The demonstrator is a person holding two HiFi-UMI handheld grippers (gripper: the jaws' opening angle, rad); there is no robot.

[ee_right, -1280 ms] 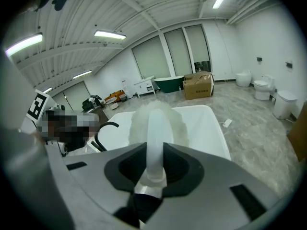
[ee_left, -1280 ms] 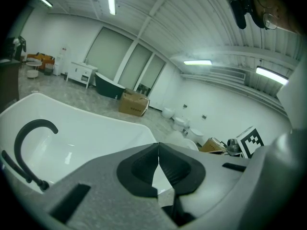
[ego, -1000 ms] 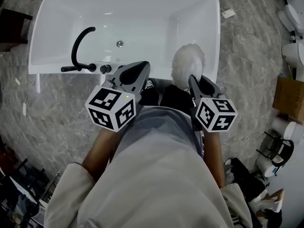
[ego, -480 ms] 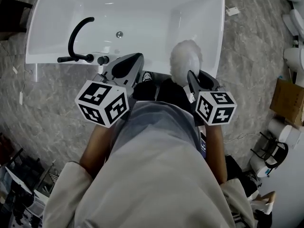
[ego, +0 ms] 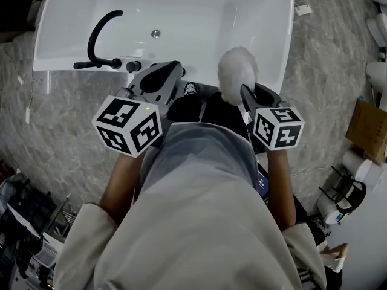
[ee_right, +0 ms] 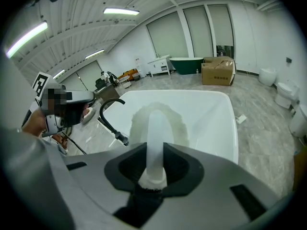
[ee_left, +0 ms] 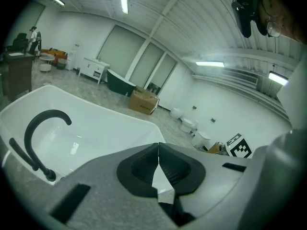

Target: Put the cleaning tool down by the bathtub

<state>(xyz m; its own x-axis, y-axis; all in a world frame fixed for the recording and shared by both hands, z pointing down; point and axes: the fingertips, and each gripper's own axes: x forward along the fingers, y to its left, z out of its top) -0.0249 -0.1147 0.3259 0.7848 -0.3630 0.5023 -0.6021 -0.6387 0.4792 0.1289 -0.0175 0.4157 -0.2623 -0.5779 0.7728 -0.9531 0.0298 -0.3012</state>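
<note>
Right gripper view: right gripper (ee_right: 154,152) pinching translucent handle of fluffy white duster (ee_right: 156,127). Duster head sticks out ahead of gripper, above near end of white bathtub (ee_right: 212,127). Left gripper (ee_left: 158,148) pressed together, nothing between; black faucet (ee_left: 39,128) ahead-left of it.

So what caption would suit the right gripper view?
Right gripper grips a fluffy white cleaning tool by its handle, bathtub beyond.

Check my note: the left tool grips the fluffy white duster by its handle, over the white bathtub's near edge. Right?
Wrong hand: the right tool grips the duster by its handle, as the right gripper view shows; the left tool is shut and empty. The rest stands: the duster hangs over the bathtub's near edge.
</note>
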